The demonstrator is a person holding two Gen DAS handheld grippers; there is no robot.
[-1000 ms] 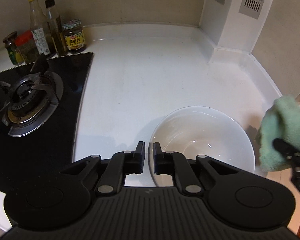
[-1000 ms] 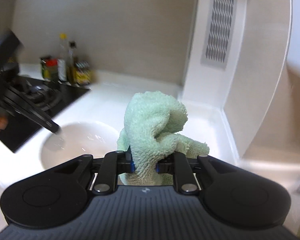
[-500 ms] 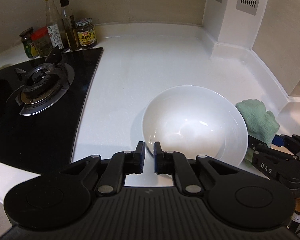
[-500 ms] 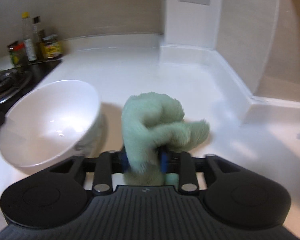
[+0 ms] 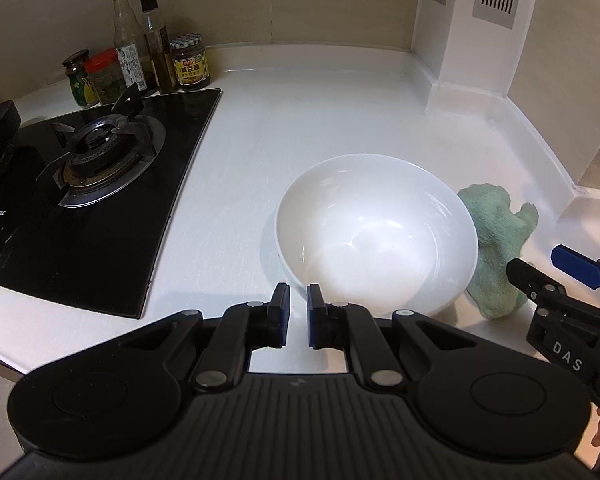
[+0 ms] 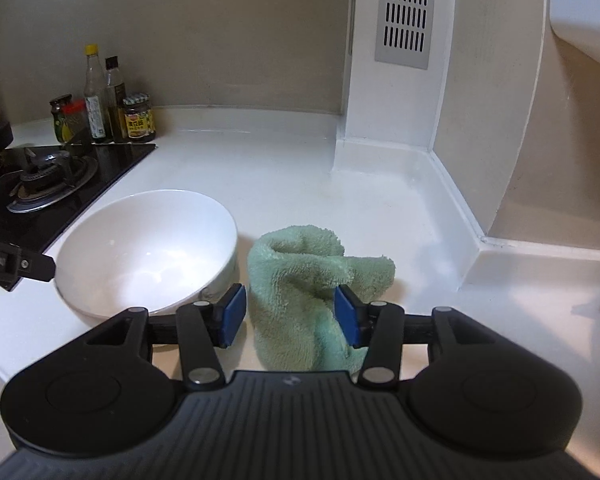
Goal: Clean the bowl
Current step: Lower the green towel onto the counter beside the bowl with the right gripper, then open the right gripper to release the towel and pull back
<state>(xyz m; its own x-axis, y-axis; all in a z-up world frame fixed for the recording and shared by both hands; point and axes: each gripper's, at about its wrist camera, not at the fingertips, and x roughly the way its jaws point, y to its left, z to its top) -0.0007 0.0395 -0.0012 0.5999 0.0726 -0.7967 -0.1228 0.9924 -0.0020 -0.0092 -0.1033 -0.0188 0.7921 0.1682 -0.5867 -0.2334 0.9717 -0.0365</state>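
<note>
- The right tongs (image 6: 290,314) are spreading, pads clear of the green cloth (image 6: 312,288) slumping between them on the white surface (image 6: 284,168).
- The left tongs (image 5: 298,304) are hovering nearly closed, empty, at the near rim of the white bowl (image 5: 376,232), which is sitting upright just beside the cloth.

Dim, warm indoor light; sharp frames, strong fisheye bend.
Glare pools inside the white bowl (image 5: 376,236) and on the countertop (image 5: 308,100); corners vignette to black, and straight wall edges curve near the frame borders.
</note>
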